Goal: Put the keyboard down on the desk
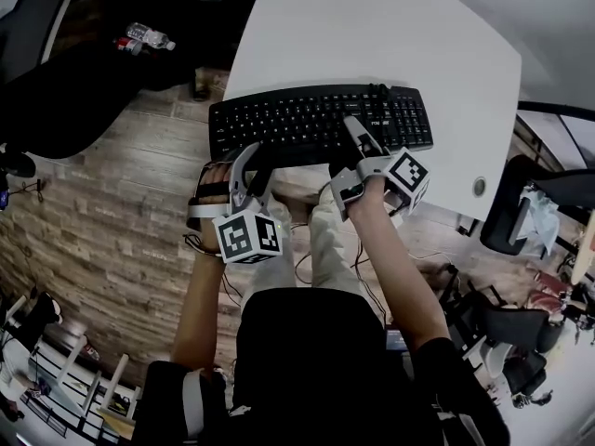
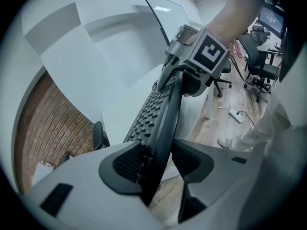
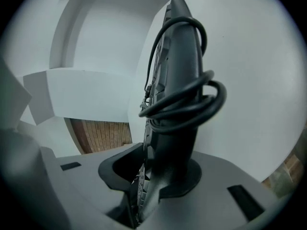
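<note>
At the near edge of the white worktop [image 1: 372, 26] is where the black keyboard [image 1: 316, 119] sits right now, keys up. Most of it is over the surface, and its front-left corner seems to poke out past the edge, over the wood floor [image 1: 121, 212].

So how far along? I'd say nearly done but not finished. The keyboard is in place above the worktop. From the head view I honestly can't tell if it's lying flat or hanging a hair above, and the left gripper view makes it look a bit tilted against the surface. Neither side has let go.

The left tongs [image 1: 256, 161] are fairly wide, with the keyboard's front edge between the jaws and both pads looking pressed on it. The right tongs [image 1: 361, 137] are about half open and clamped on the front edge further right, one pad on the keys and one cupping the underside. What's left, as I read it: settle it flat, open both, back off.

Headcount:
- 1 keyboard
- 1 cable [image 3: 187, 99], wound in a few loops round the keyboard's end
- 2 tongs, both on the keyboard
- 1 worktop, with 1 round grommet hole [image 1: 479, 187] near its right corner
- what looks like 2 bottles [image 1: 149, 37] on the floor off to the far left
</note>
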`<state>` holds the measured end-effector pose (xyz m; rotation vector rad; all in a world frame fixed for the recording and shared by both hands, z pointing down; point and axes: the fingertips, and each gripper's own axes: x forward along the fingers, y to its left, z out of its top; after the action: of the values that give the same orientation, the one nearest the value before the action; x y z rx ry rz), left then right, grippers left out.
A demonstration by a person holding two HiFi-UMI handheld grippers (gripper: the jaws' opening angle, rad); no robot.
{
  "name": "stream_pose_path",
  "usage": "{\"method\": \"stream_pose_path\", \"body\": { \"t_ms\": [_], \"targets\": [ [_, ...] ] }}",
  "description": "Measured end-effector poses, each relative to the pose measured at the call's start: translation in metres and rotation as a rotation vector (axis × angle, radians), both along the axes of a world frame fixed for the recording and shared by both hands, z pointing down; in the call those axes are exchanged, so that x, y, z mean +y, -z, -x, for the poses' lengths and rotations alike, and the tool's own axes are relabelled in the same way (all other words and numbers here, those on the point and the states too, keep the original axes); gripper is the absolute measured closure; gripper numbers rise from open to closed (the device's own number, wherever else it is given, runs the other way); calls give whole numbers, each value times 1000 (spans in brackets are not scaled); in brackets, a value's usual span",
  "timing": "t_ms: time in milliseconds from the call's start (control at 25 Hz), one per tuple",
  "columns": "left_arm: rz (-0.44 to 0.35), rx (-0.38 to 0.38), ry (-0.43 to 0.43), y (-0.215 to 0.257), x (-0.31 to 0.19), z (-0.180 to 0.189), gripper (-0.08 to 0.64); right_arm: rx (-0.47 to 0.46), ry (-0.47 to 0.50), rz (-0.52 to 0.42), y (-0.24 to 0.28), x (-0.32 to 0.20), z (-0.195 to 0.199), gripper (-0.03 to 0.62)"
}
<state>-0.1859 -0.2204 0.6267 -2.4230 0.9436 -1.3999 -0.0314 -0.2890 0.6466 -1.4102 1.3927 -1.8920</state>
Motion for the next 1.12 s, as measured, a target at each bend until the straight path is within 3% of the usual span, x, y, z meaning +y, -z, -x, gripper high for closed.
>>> {"method": "stream_pose_path", "body": {
  "t_ms": [320,520,880,1120],
  "targets": [
    [20,-14,19,-6,-19,12,351,-29,144,58,-2,9,16,454],
    [-5,-45,-26,-15,-24,16,350,-52,210,73,-7,15,21,435],
    [-3,-81,-39,-21,-30,18,350,-68,298,97,-8,27,27,424],
    [-18,-97,-56,-25,-35,20,347,-65,306,121,-10,36,29,422]
  ]
}}
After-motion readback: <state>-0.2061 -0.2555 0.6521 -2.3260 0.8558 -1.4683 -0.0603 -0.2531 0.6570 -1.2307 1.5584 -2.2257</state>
